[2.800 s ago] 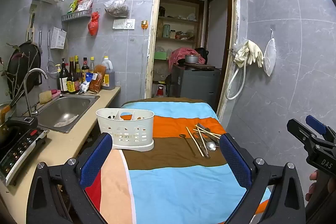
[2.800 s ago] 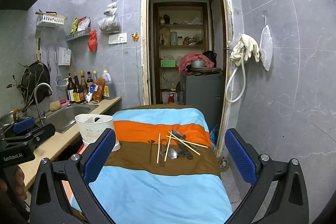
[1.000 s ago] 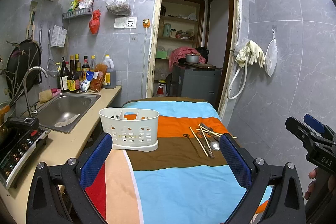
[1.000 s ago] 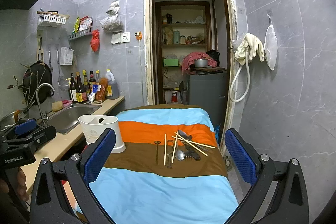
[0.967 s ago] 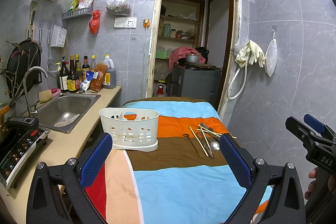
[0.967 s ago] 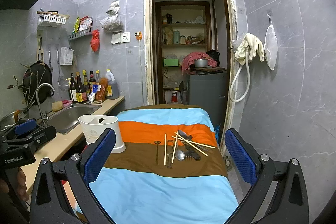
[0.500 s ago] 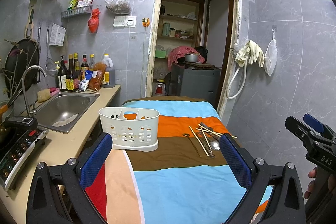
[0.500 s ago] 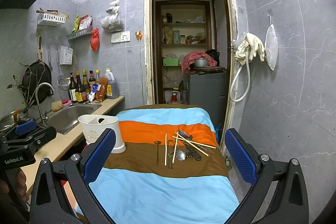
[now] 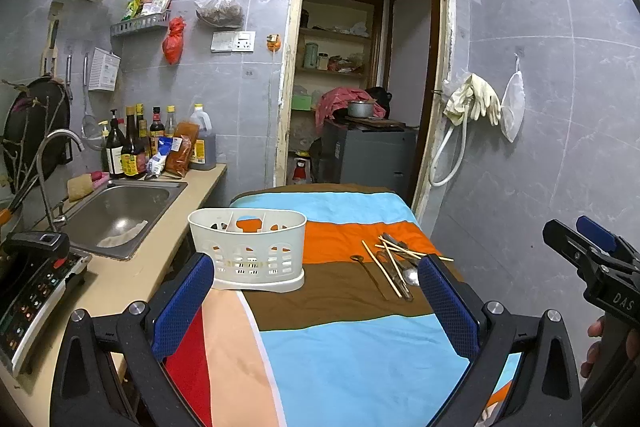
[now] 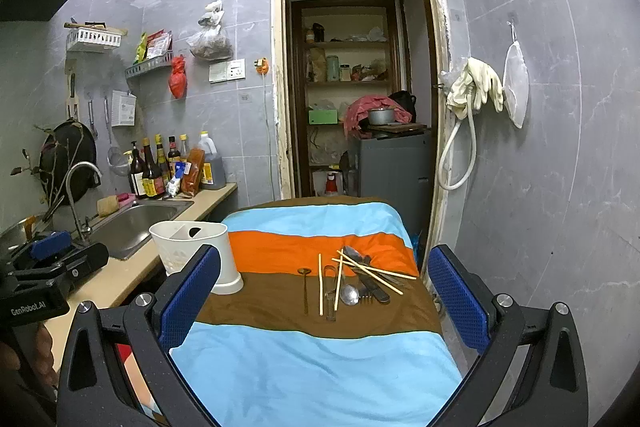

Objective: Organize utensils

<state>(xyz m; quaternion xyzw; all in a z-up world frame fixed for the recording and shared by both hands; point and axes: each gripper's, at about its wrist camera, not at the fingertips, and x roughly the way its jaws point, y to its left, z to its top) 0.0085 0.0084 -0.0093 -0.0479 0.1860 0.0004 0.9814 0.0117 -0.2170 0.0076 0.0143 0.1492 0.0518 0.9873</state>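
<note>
A pile of utensils lies on the striped cloth's brown and orange bands: several wooden chopsticks, a metal spoon, a fork and a dark-handled knife. The same pile of utensils shows in the left wrist view, to the right. A white slotted utensil caddy stands at the cloth's left edge; the right wrist view shows this caddy end on. My left gripper is open and held short of the caddy and pile. My right gripper is open, short of the pile, with nothing between its fingers.
The cloth-covered table is narrow. A counter with a steel sink, bottles and an induction cooker runs along its left. A tiled wall is close on the right; a doorway opens behind the table.
Both views have drifted only slightly; the caddy and utensils lie where they were. Both grippers stay open.
</note>
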